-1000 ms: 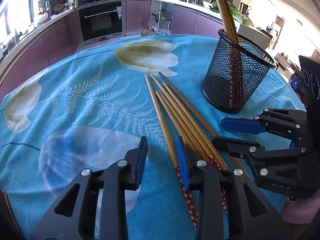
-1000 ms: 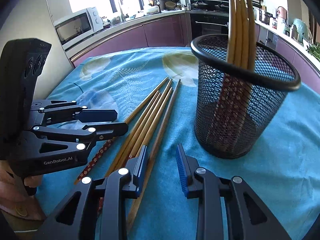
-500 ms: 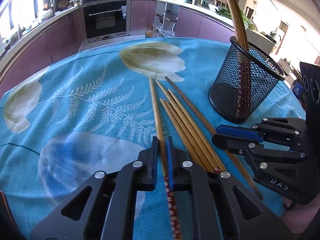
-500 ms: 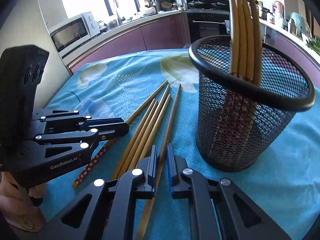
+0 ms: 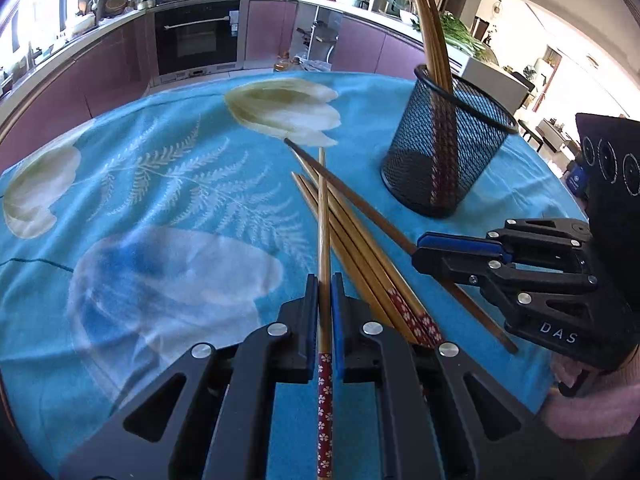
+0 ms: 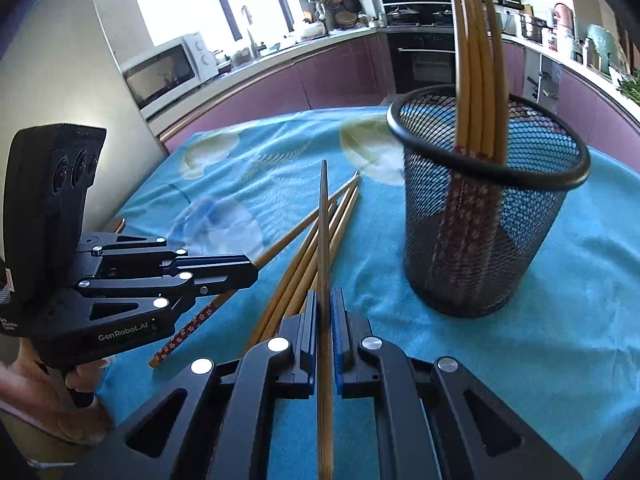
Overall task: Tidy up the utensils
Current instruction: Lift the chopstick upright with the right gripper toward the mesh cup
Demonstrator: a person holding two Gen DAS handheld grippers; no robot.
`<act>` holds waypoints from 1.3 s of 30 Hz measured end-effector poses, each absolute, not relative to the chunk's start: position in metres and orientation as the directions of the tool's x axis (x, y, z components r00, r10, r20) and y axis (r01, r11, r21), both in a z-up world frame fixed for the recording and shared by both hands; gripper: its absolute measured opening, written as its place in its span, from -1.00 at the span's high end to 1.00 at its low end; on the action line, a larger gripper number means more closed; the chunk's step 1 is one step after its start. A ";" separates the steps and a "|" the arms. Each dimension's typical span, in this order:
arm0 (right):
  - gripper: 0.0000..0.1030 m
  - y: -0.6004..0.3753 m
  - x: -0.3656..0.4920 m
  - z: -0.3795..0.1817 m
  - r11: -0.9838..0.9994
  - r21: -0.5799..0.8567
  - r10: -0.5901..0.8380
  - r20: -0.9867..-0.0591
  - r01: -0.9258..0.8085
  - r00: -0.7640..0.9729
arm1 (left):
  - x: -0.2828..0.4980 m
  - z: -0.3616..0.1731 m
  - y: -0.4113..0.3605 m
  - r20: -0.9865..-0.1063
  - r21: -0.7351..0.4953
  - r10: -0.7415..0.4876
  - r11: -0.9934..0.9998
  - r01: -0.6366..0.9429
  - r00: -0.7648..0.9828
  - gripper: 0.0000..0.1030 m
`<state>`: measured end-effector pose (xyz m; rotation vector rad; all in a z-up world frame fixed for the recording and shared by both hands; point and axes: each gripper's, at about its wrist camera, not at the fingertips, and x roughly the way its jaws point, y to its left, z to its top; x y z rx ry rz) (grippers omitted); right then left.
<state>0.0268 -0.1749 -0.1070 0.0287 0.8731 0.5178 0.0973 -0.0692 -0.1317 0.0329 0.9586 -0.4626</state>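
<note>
**Two chopsticks gripped, mesh cup next**

My left tongs (image 5: 325, 300) are pinched narrow on a light chopstick (image 5: 323, 216) with a red flowered handle; it runs straight ahead from between the pads, its tip lying across the loose chopsticks (image 5: 360, 248) just to the right on the desk (image 5: 160, 208). My right tongs (image 6: 325, 312) are likewise clamped on a plain darker chopstick (image 6: 323, 232), which points forward over the same bundle.

I judge this to be the pick-up step, with both grips made and neither stick carried off yet. Ahead and to the right of both tongs stands the mesh cup (image 6: 480, 280), already holding several chopsticks upright. Next, each stick needs lifting clear of the pile, tipping upright, and lowering inside the rim without knocking the cup over.
</note>
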 end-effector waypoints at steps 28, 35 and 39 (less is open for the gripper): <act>0.88 -0.181 0.036 -0.102 0.879 0.228 0.446 -0.707 -0.419 0.550 | 0.128 -0.134 -0.076 -0.794 -0.190 -0.386 0.892 0.410 0.471 0.85; 0.88 -0.194 0.026 -0.078 0.874 0.229 0.465 -0.653 -0.429 0.598 | 0.119 -0.110 -0.067 -0.749 -0.233 -0.445 0.871 0.433 0.491 0.86; 0.88 -0.201 0.021 -0.065 0.875 0.231 0.468 -0.626 -0.425 0.624 | 0.113 -0.093 -0.064 -0.723 -0.247 -0.474 0.857 0.453 0.502 0.86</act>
